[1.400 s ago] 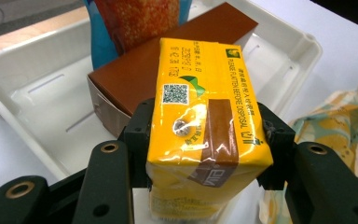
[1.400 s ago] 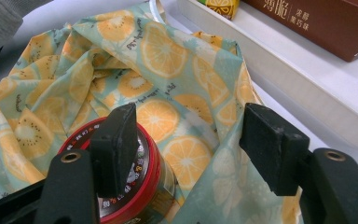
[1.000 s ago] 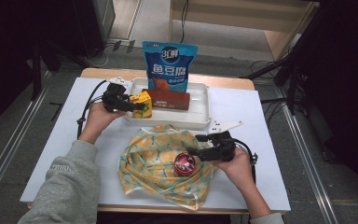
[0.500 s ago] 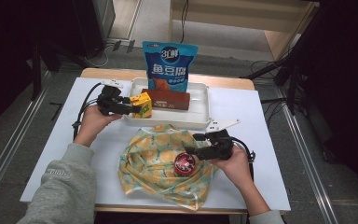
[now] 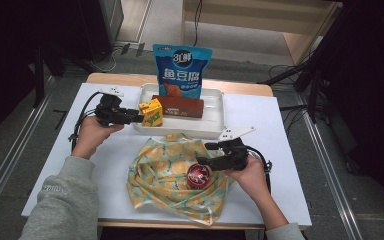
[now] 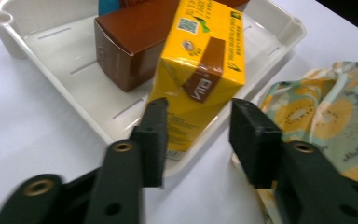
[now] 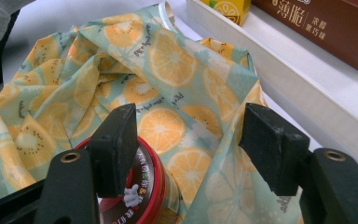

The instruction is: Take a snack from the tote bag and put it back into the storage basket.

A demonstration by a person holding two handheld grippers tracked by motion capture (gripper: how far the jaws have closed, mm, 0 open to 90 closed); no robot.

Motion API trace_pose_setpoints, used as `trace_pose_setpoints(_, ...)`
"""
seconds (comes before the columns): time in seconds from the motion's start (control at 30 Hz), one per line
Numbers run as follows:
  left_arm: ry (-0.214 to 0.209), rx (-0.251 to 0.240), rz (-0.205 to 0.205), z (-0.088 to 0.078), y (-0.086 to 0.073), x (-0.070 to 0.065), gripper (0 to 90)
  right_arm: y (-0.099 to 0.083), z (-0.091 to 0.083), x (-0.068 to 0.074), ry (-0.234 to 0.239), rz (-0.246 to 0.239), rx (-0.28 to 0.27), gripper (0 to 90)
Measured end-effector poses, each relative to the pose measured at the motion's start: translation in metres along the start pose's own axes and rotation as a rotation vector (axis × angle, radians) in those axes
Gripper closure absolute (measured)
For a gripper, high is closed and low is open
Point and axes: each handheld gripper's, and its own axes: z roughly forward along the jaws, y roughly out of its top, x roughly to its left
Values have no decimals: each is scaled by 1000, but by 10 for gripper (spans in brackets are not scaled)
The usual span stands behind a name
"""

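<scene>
Two grippers work over a white table [image 5: 290, 150] in the high view: the left gripper [image 5: 141, 118] reaches level to a yellow carton [image 5: 151, 112] leaning at the left end of a white tray [image 5: 211, 131], beside a brown box [image 5: 179, 106] and a blue pouch [image 5: 181, 71]; the right gripper [image 5: 205, 159] hovers over a fruit-print cloth [image 5: 167, 172] just beside a red-lidded jar [image 5: 198, 175]. In the left gripper view, its jaws have just been closing, yet both pads [image 6: 154, 135] stand apart from the carton [image 6: 200, 70], which tilts over the tray's rim [image 6: 88, 116]. In the right gripper view, the jaws gape wide above the cloth [image 7: 177, 70], the jar [image 7: 142, 186] below the left pad, gripping nothing.
</scene>
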Motion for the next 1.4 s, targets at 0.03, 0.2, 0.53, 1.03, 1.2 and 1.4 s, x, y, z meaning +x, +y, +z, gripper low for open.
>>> trace_pose_setpoints(0.03,-4,0,-6,-1,0,-1,680,0,0,0,-1,-1,-1,372)
trace_pose_setpoints(0.2,-37,-5,-23,0,0,-2,819,1,1,1,1,-4,-2,372)
trace_pose_setpoints(0.53,-46,4,-22,7,2,-10,893,2,3,1,12,-8,-3,372)
trace_pose_setpoints(1.03,-54,24,7,16,3,-21,891,3,3,1,14,-6,-4,372)
trace_pose_setpoints(1.2,-50,32,7,24,5,-21,891,1,1,2,10,-7,-3,372)
trace_pose_setpoints(1.4,-50,37,2,27,5,-19,890,-1,-2,1,10,4,-16,372)
